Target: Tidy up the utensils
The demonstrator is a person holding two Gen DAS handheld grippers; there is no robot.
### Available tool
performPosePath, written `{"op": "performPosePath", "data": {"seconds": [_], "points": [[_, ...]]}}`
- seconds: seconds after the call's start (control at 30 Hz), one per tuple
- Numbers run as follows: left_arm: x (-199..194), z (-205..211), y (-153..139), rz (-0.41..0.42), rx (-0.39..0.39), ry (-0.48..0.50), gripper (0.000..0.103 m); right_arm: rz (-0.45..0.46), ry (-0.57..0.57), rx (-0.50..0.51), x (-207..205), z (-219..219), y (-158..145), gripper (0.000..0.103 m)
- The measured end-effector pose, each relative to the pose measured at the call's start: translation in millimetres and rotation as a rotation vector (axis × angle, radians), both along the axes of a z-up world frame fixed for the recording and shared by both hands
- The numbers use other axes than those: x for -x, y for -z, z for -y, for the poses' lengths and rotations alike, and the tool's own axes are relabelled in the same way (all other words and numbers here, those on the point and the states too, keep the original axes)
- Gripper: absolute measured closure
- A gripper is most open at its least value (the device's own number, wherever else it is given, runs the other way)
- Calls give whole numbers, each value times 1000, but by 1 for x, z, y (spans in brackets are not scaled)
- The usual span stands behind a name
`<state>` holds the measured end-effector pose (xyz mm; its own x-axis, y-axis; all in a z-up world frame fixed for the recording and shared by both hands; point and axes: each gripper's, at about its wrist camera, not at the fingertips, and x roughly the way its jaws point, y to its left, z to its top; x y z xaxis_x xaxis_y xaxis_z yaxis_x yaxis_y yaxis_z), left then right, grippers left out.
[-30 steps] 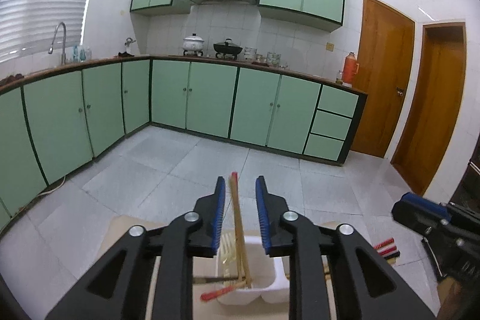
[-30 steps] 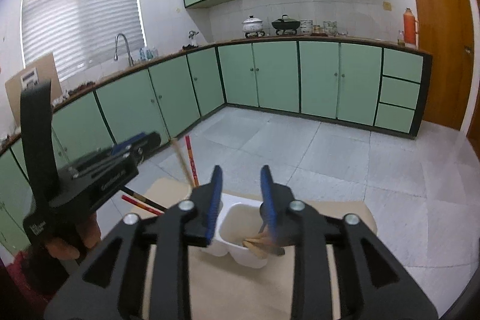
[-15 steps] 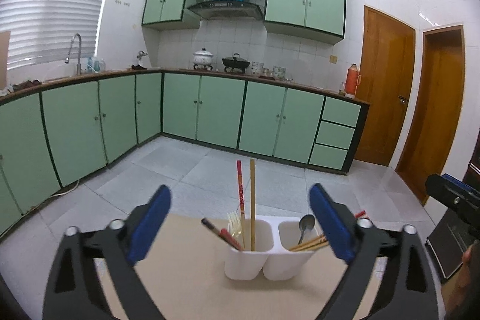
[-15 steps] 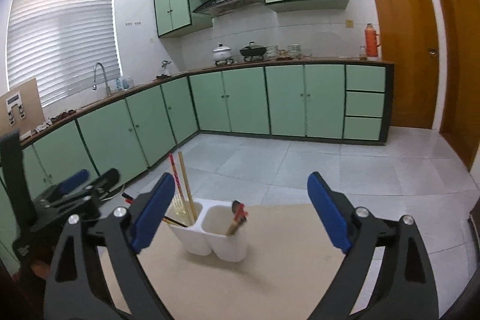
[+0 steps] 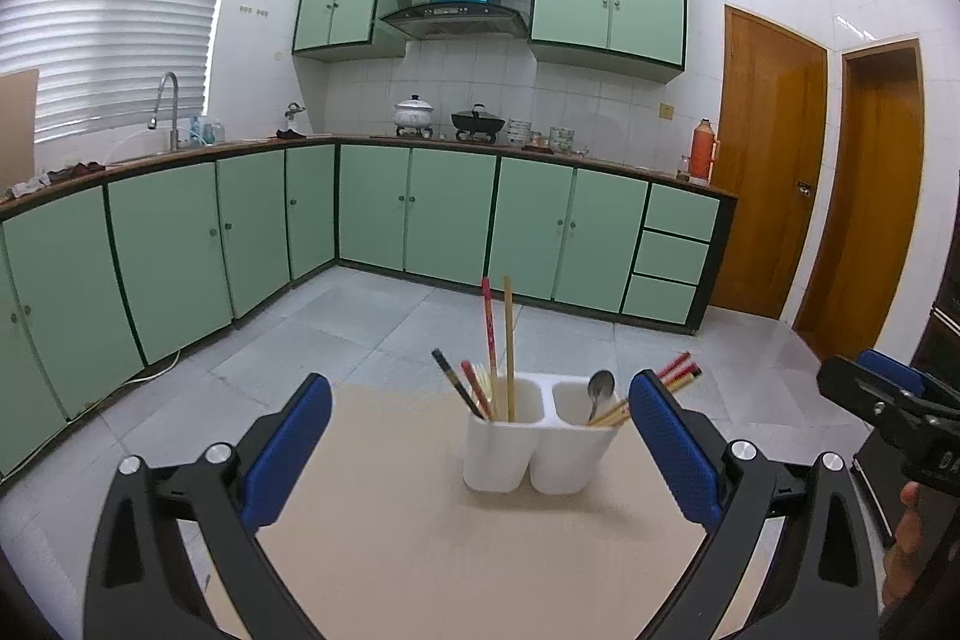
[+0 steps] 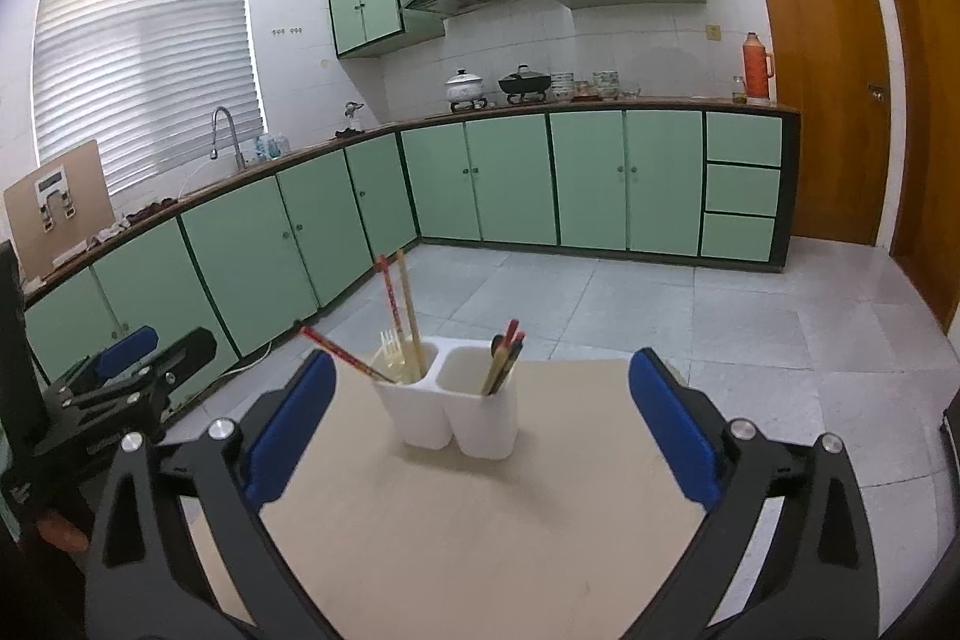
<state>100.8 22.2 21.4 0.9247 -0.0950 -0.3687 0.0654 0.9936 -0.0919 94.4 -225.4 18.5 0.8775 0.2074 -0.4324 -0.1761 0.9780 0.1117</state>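
Note:
A white two-compartment utensil holder (image 5: pixel 540 442) (image 6: pixel 456 415) stands on the beige table (image 5: pixel 420 550). Its left compartment holds a red chopstick (image 5: pixel 489 334), a wooden chopstick (image 5: pixel 509 340), a yellow fork (image 6: pixel 390 349) and leaning dark and red chopsticks. The right compartment has a metal spoon (image 5: pixel 600 391) and more chopsticks (image 6: pixel 504 358). My left gripper (image 5: pixel 477 400) hangs open in front of the holder, apart from it. The jaws of my right gripper (image 6: pixel 483 370) are opening, also short of the holder, with nothing between the pads.
Green cabinets (image 5: pixel 450 214) and a counter with pots run along the far walls. Two wooden doors (image 5: pixel 774 160) are on the right. The table's far edge (image 6: pixel 570 363) lies just behind the holder, with tiled floor beyond.
Both grippers went from nearly shut over the holder to wide open and drew back from it. The chopsticks that were between the left jaws now stand in the holder.

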Motion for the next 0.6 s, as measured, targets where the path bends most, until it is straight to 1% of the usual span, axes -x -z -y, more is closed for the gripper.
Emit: {"op": "performPosePath", "data": {"seconds": [0.1, 0.37, 0.6], "points": [[11, 0, 6, -15, -8, 17, 6, -2, 1, 32, 7, -6, 4, 7], [29, 0, 14, -47, -30, 17, 6, -27, -27, 21, 21, -14, 16, 7], [43, 5, 14, -33, -47, 32, 6, -4, -23, 16, 29, -15, 15, 7]]}}
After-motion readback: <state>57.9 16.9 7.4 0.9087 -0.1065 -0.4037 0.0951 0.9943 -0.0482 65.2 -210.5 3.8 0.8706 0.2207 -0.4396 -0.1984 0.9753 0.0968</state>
